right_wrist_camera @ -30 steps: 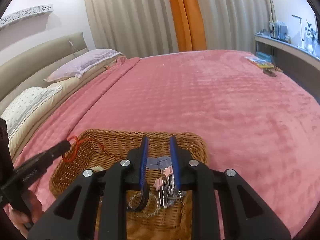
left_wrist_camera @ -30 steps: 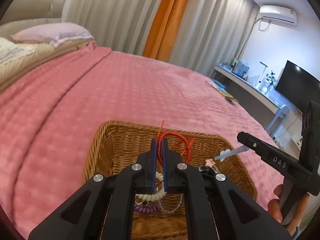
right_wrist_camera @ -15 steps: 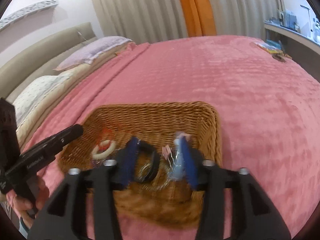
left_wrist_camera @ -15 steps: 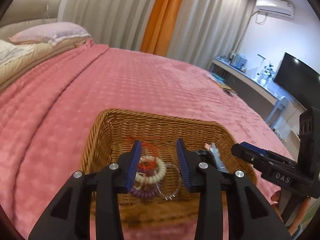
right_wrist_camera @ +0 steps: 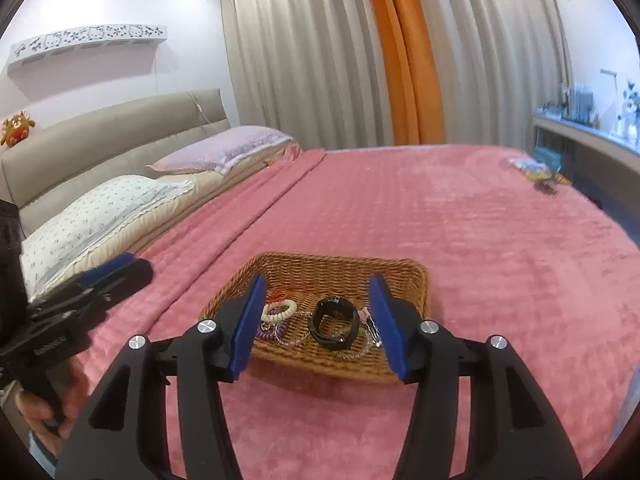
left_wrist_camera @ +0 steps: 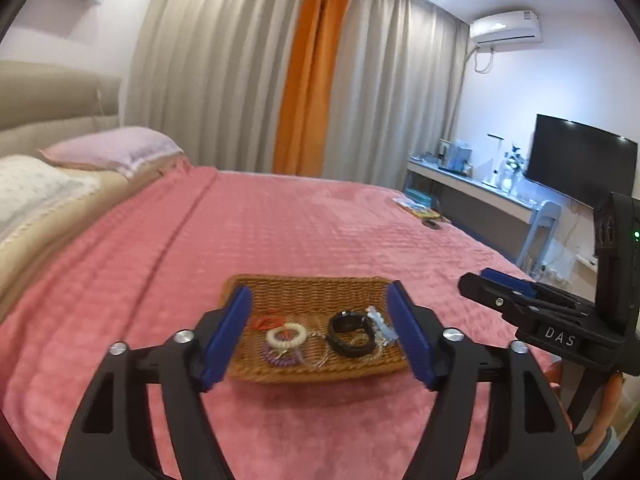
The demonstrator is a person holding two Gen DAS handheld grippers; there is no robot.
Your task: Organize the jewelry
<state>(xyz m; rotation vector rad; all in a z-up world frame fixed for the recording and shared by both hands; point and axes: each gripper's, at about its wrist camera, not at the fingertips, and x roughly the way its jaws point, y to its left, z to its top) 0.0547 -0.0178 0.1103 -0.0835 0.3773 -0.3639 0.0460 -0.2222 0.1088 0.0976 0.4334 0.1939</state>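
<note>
- One wicker basket (right_wrist_camera: 420, 280)
- Two spiral hair ties: one cream (right_wrist_camera: 279, 310), one purple (right_wrist_camera: 269, 334)
- One black watch (right_wrist_camera: 334, 322)
- One red cord (left_wrist_camera: 266, 323)
- Two pillows (right_wrist_camera: 100, 208)

A rough woven wicker basket (left_wrist_camera: 304, 292) sits on a plush, quilted pink cloth bedspread (left_wrist_camera: 280, 232); the watch (left_wrist_camera: 349, 333) looks glossy black.

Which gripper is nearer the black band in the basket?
Right, likely. The right gripper hangs off the basket's right side, where the black band lies; the left gripper is off the left side.
</note>
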